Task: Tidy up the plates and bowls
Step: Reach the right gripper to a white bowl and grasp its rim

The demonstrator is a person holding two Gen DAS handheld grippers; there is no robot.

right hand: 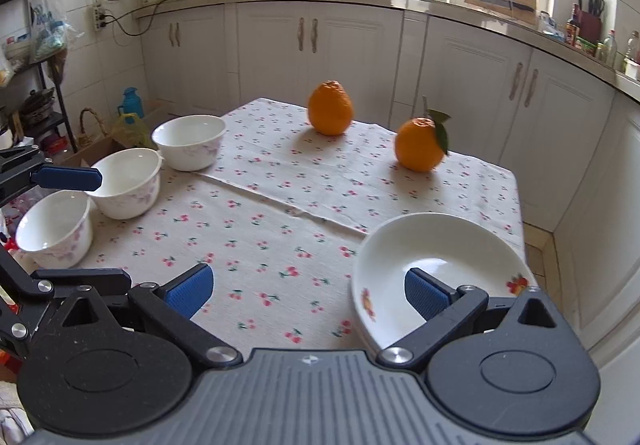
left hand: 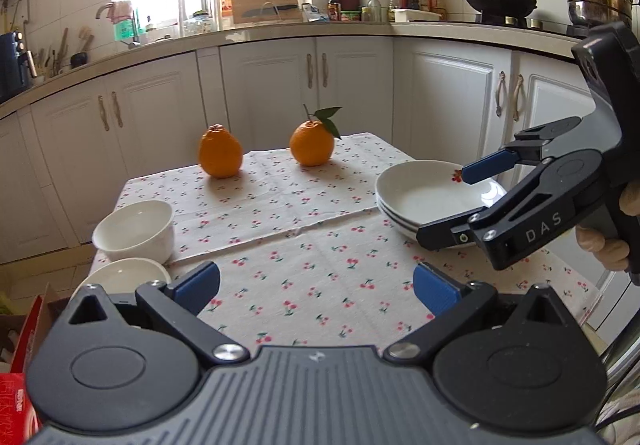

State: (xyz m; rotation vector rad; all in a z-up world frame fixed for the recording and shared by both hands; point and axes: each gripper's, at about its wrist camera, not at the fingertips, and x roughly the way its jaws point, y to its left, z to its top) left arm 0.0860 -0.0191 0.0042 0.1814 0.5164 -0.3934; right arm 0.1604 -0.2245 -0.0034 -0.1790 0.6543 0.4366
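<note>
The right tool (right hand: pixel 308 291) is held apart over the stacked plates (right hand: pixel 432 245), and three bowls (right hand: pixel 128 181) are judged next for stacking by the left tool (left hand: pixel 316 285), likewise apart.

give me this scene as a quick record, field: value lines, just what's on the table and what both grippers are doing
surface: table with cherry-print cloth
bowls: three white bowls grouped on the table's left side, upright, unstacked
plates: stack of white plates on the right side
fruit: two oranges at the far side, one with a leaf
left gripper: open, holding nothing, over the cloth near the bowls
right gripper: open, one finger above the top plate, the other outside the rim
plate grasp: not yet closed
</note>
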